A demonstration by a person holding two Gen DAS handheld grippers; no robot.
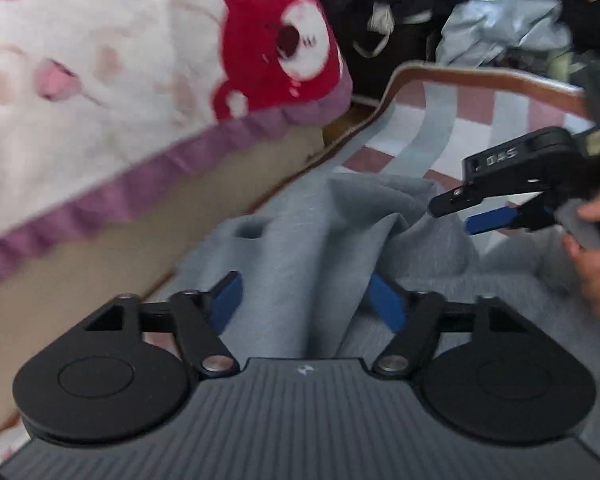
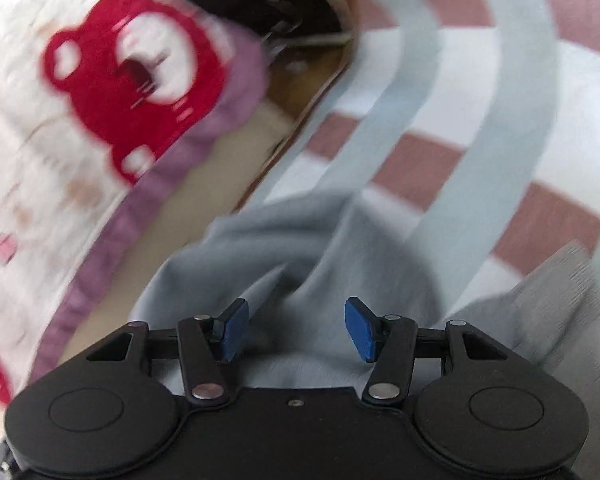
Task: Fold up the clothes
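Fingers of the left gripper [image 1: 306, 300] stand wide apart over a raised ridge of the grey garment [image 1: 300, 248], with no pad pressing on the cloth. The right gripper [image 2: 296, 330] is likewise parted above a fold of the same garment [image 2: 284, 240] and holds nothing between its fingers; seen from the left wrist, a hand [image 1: 596, 248] on its handle has some grey cloth bunched against it. The garment lies crumpled on a pink, white and pale-blue checked mat [image 2: 440, 132], near its left edge. Judgement: the step in hand is to take two edges; each gripper should close on a single layer at a hem or corner, not on the bunched ridge, then draw the cloth flat. A bear-print blanket [image 1: 120, 80] lies just beside the mat, and dark bags and clothes [image 1: 380, 20] crowd the far end, limiting room to spread.
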